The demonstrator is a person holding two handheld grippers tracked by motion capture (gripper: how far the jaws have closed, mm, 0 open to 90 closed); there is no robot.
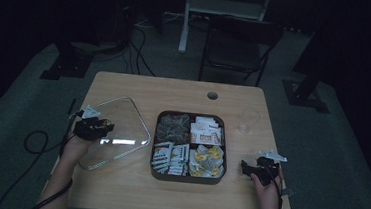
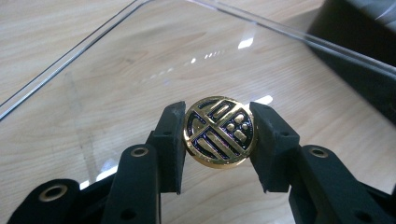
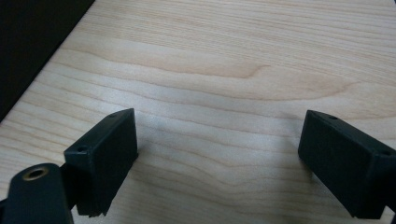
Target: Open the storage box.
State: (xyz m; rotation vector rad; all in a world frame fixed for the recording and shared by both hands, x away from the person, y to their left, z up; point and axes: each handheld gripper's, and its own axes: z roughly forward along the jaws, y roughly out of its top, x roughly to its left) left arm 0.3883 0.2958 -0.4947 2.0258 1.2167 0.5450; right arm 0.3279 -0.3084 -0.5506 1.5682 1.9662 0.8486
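Note:
A clear square lid [image 1: 116, 129] lies on the wooden table left of the dark tray [image 1: 186, 178]. Its round gold and dark knob [image 2: 219, 132] sits pinched between the two black pads of my left gripper [image 2: 218, 142], which is shut on it. In the high view my left gripper [image 1: 102, 126] rests over the lid's left part. My right gripper [image 1: 245, 168] lies on the table right of the tray. In the right gripper view it [image 3: 217, 161] stands open, with bare wood between its pads.
The tray has four compartments filled with packets and tea bags [image 1: 172, 126]. A clear glass [image 1: 245, 120] stands to the tray's right, near the table's far right. A cable hole [image 1: 212, 95] is in the tabletop behind the tray. A chair [image 1: 238, 46] stands beyond the table.

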